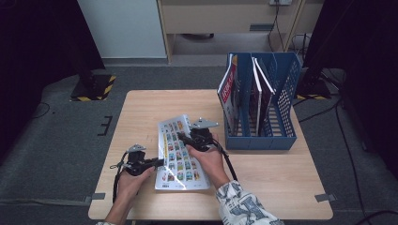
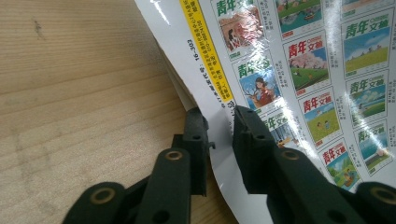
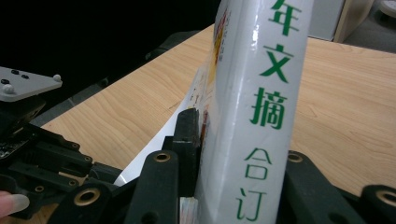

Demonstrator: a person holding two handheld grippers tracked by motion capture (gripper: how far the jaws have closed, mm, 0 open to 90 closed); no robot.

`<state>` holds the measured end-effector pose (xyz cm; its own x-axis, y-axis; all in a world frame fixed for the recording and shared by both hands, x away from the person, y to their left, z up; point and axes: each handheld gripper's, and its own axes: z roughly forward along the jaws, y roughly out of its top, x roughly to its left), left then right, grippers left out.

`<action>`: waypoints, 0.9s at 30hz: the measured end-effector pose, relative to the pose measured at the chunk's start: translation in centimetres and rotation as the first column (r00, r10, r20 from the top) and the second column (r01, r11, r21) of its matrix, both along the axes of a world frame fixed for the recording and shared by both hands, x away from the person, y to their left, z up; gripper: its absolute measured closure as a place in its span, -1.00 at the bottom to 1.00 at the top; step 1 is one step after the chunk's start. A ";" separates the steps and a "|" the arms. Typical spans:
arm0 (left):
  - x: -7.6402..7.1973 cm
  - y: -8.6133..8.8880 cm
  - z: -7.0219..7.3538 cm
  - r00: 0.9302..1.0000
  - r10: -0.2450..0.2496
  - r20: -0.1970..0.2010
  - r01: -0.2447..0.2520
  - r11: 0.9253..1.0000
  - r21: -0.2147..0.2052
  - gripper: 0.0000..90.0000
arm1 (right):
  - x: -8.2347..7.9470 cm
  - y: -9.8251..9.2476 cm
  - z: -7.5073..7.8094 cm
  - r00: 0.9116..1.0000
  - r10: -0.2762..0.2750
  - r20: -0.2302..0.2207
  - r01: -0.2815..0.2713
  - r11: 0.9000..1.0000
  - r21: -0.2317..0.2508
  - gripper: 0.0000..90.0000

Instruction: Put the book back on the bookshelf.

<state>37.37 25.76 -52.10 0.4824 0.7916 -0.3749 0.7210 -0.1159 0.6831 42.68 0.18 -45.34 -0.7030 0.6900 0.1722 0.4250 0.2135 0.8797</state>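
Light wooden table (image 1: pixel 263 187) stood under my claws. On it lay thick magazine volume (image 1: pixel 180 154), back cover up; blue file rack (image 1: pixel 263 136) stood at right.

The magazine (image 1: pixel 180 152) has a glossy paper cover that catches glare. The table (image 1: pixel 141 108) is matt pale wood with visible grain. At two o'clock, the blue file rack (image 1: pixel 284 126) looks like perforated plastic.
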 end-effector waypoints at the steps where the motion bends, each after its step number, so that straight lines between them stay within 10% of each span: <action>1: 0.0 0.0 0.1 1.000 0.002 0.001 -0.002 1.000 0.001 0.71 | 0.0 0.0 0.0 1.000 0.001 0.000 -0.001 1.000 0.001 0.58; 12: -0.2 -0.3 0.2 1.000 0.003 0.014 -0.004 0.999 0.035 0.80 | 0.1 0.1 0.1 0.998 0.047 -0.042 -0.046 0.999 0.019 0.47; 27: -0.2 -0.4 0.7 0.998 0.017 0.059 -0.018 1.000 0.022 0.87 | 0.6 0.1 -1.0 0.991 0.033 -0.126 -0.043 0.996 -0.081 0.44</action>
<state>37.15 25.40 -51.44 0.4888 0.8082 -0.3283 0.6820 -0.1194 0.7215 43.32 0.24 -46.32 -0.7058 0.6788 0.2028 0.5201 0.3021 0.7989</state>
